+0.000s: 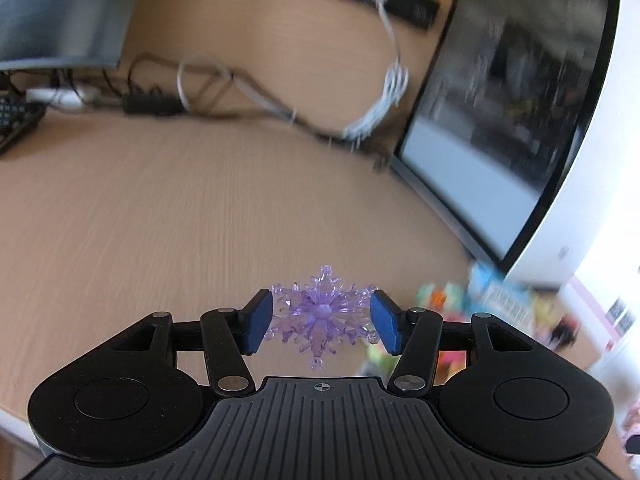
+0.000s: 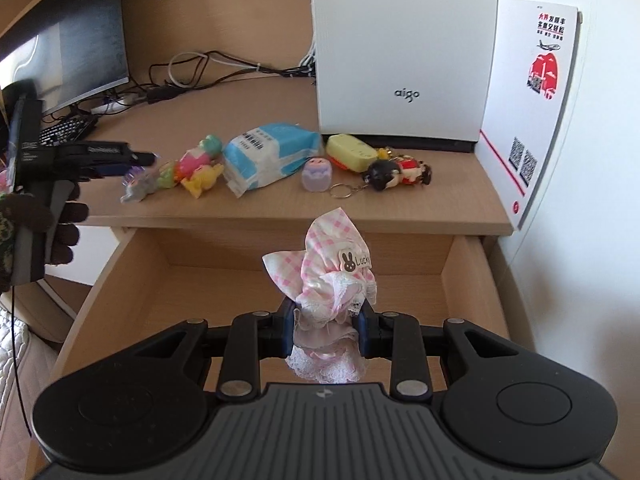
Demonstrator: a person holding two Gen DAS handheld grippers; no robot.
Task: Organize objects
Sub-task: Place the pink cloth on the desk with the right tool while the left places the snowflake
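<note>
A translucent purple snowflake (image 1: 320, 314) hangs above the wooden desk (image 1: 160, 220), and my left gripper (image 1: 322, 320) is shut on it, blue pads (image 1: 260, 320) pressing its tips from both sides. In the right wrist view my left gripper (image 2: 142, 160) shows at the left, held by a gloved hand (image 2: 60, 232) over the small toys. My right gripper (image 2: 326, 328) is shut on a pink checked cloth doll (image 2: 340, 268) with a "Lucky" bunny tag, above an open wooden drawer (image 2: 200, 280).
On the desk edge lie colourful figures (image 2: 196, 164), a blue-white tissue pack (image 2: 268, 156), a small purple figure (image 2: 318, 174), a yellow case (image 2: 350, 152) and a keychain doll (image 2: 396, 174). Behind stand a white computer case (image 2: 400, 48), a monitor (image 2: 88, 40), cables (image 2: 200, 72) and a keyboard (image 2: 68, 128).
</note>
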